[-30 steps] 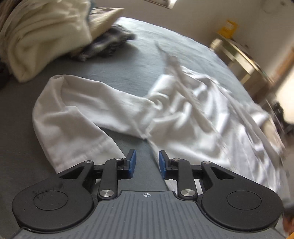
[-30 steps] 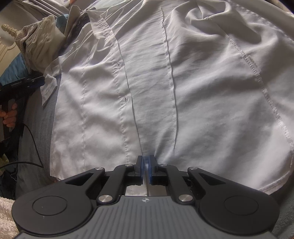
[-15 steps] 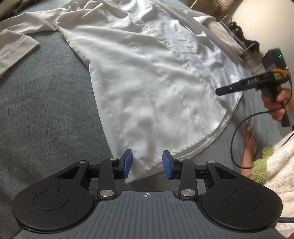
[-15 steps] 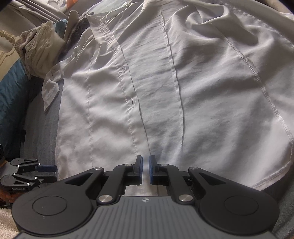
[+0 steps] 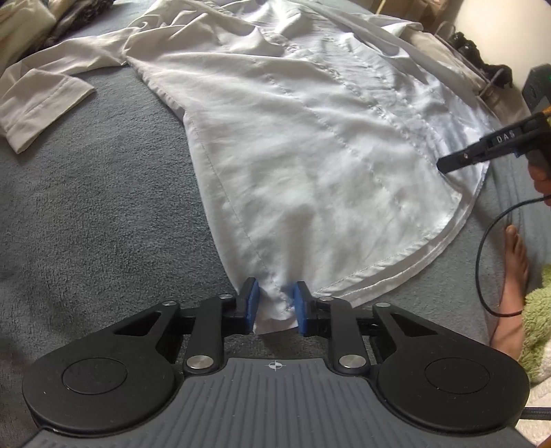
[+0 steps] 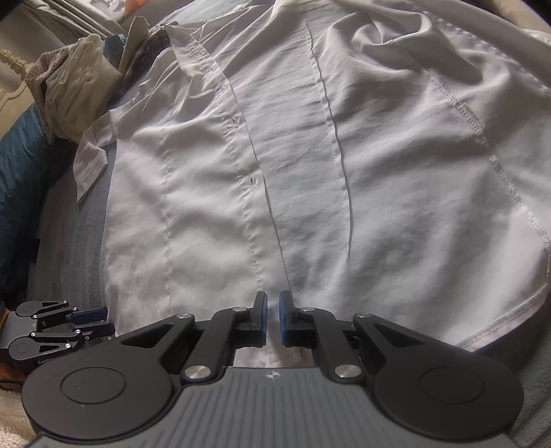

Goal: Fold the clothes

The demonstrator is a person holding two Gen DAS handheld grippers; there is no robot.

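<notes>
A grey, nubbly bed cover (image 5: 86, 213) fills the left of the left wrist view, with a heap of cream and dark clothes (image 5: 41, 17) cut off at the top left corner, too blurred to sort. On the cover lies the white long-sleeved button-up shirt (image 5: 310, 144), spread flat, one cuffed sleeve (image 5: 44, 100) stretched out to the left. At the shirt's near hem corner the left gripper (image 5: 274, 305) is closing its blue fingers (image 5: 252, 303), with a bunch of the white fabric between them; the pads look to be touching the cloth on both sides. To the right, beyond the curved hem, the right gripper (image 5: 444, 165) pokes in over the shirt's edge, its holder's hand (image 5: 540, 175) cropped by the frame; a black cable (image 5: 482, 262) loops beside a bare foot (image 5: 513, 275) and a green fuzzy cloth (image 5: 537, 310). A pale wall (image 5: 499, 27) and a wire rack (image 5: 475, 58) stand far right, dim. In the right wrist view a teal cushion (image 6: 17, 165) and crumpled pale garments (image 6: 75, 79) sit left, and the right gripper's fingers (image 6: 285, 318) are clenched on the hem by the button placket, though the pinched cloth is mostly hidden behind them.
</notes>
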